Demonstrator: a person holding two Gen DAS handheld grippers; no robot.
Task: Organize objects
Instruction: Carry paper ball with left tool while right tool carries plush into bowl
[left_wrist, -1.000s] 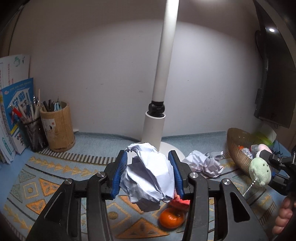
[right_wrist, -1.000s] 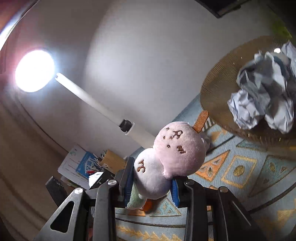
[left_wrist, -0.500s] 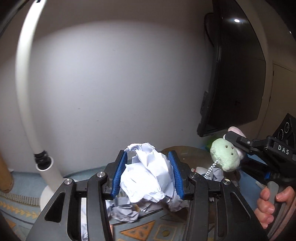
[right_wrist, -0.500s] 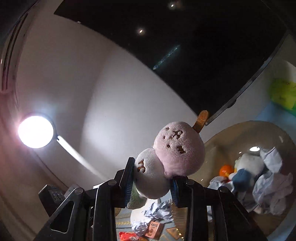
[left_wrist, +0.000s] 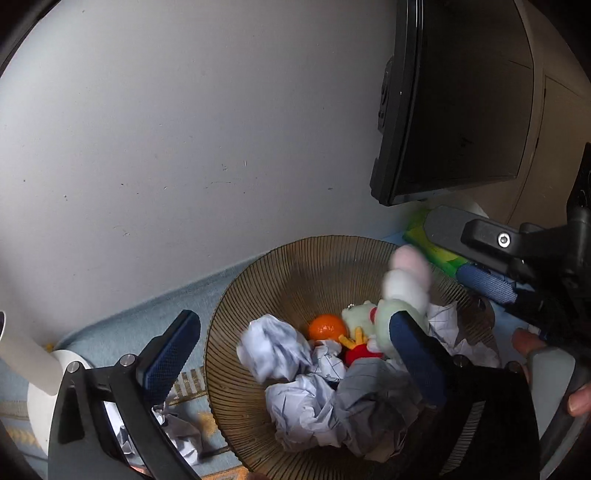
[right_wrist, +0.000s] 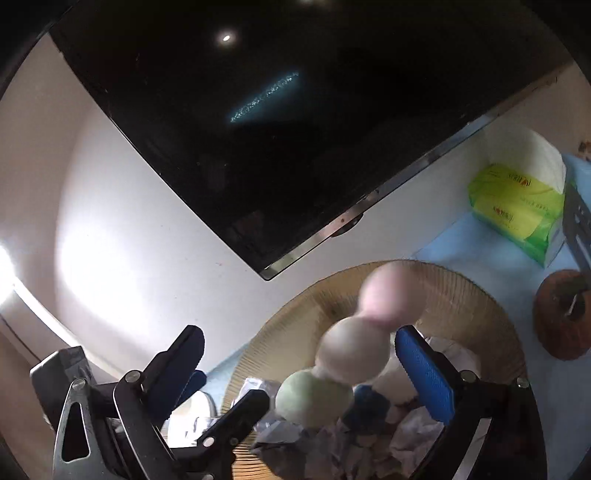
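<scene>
Over a ribbed brown wicker bowl (left_wrist: 258, 295) on the table, both grippers are letting go at once. The left gripper (left_wrist: 291, 354) hangs above the bowl's near side with its jaws opening and nothing between the blue pads; a blurred ball of crumpled paper (left_wrist: 275, 350) shows just below them, inside the bowl, with more crumpled paper (left_wrist: 306, 410) heaped under it. The right gripper (right_wrist: 306, 363), gripped by a person's hand (left_wrist: 546, 373) at the bowl's right edge, also has its jaws opening. A three-ball plush skewer toy (right_wrist: 347, 354), pink on top, white in the middle and green at the bottom, is blurred between the spread pads, free of the left-hand pad and close against the right-hand one; whether it touches that pad cannot be told. It sits over the bowl's interior. Within the bowl lie a mandarin orange (left_wrist: 327, 326), a pale green plush keychain (left_wrist: 360, 314) and a red and yellow item (left_wrist: 360, 350). Behind the bowl a dark monitor (left_wrist: 450, 110) hangs against the white wall, and a green tissue pack (right_wrist: 517, 210) stands beyond the bowl's far right rim. A white lamp base (left_wrist: 40, 391) stands left of the bowl, with more paper beside it.
</scene>
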